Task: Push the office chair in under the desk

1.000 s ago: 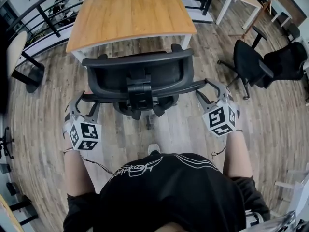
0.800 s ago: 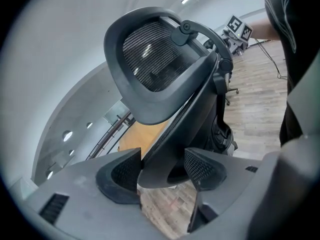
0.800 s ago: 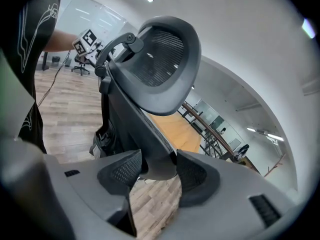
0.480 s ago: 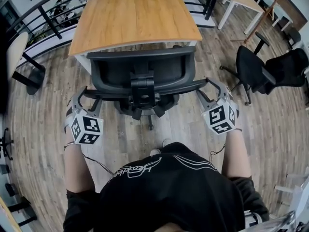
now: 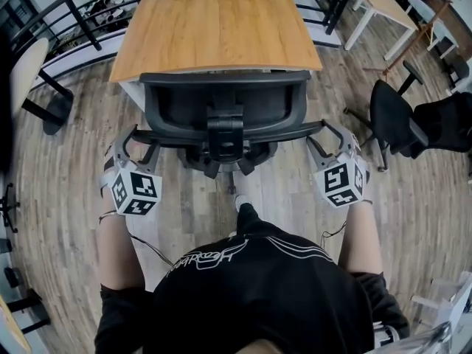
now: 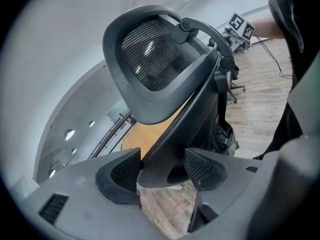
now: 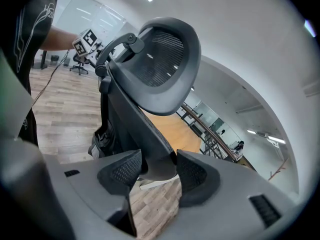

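Note:
A black mesh-backed office chair point(image 5: 225, 105) stands at the near edge of the wooden desk point(image 5: 214, 21), its backrest top level with the desk's front edge and its seat hidden under it. My left gripper point(image 5: 140, 142) clasps the left side of the backrest frame, and in the left gripper view the frame edge point(image 6: 167, 149) fills the gap between the pads of the left gripper point(image 6: 162, 171). My right gripper point(image 5: 324, 135) holds the right side likewise. The right gripper view shows the frame edge point(image 7: 150, 144) wedged between the pads of the right gripper point(image 7: 159, 171).
Two other black office chairs point(image 5: 413, 120) stand on the wood floor at the right. A white-legged desk point(image 5: 383, 2) is at the far right, a dark railing point(image 5: 74, 21) runs behind the wooden desk, and a round table point(image 5: 26, 72) is at the left. My foot point(image 5: 243, 205) is just behind the chair base.
The chair has rolled toward the desk; its backrest now reaches the desk's front edge. Both grippers moved forward with it, still on the frame, and the person stepped forward.

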